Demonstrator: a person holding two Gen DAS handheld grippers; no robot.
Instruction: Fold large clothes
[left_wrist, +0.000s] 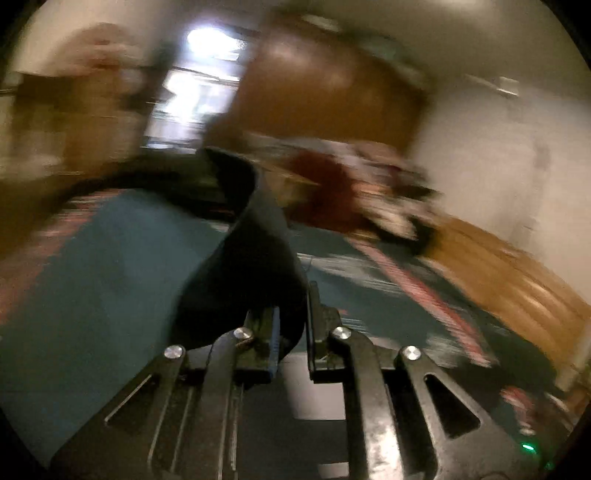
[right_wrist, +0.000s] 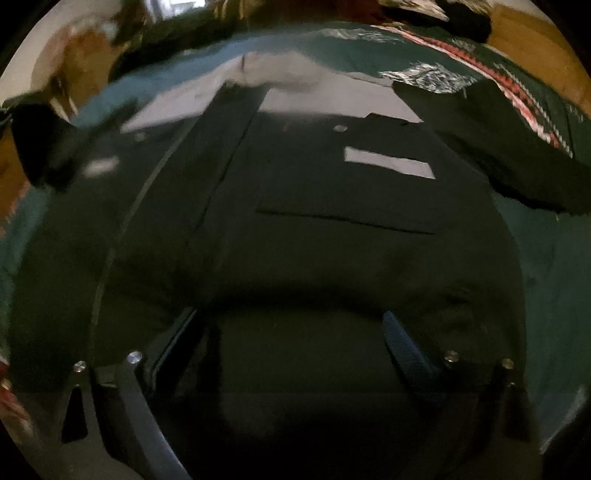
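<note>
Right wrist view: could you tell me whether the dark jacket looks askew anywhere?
Yes. The dark jacket lies mostly flat, but its sleeve angles out sideways over the green patterned blanket, not yet folded in.

No legible text; views blurred.

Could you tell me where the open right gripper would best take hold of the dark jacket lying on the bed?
Probably the near hem of the dark jacket, coming in low from the near side. The right gripper hangs open just above that edge, and the fabric lies flat there, so an edge pinch seems easier than the middle. The left gripper already pinches another part of the dark fabric, lifted off the green bedspread.
</note>
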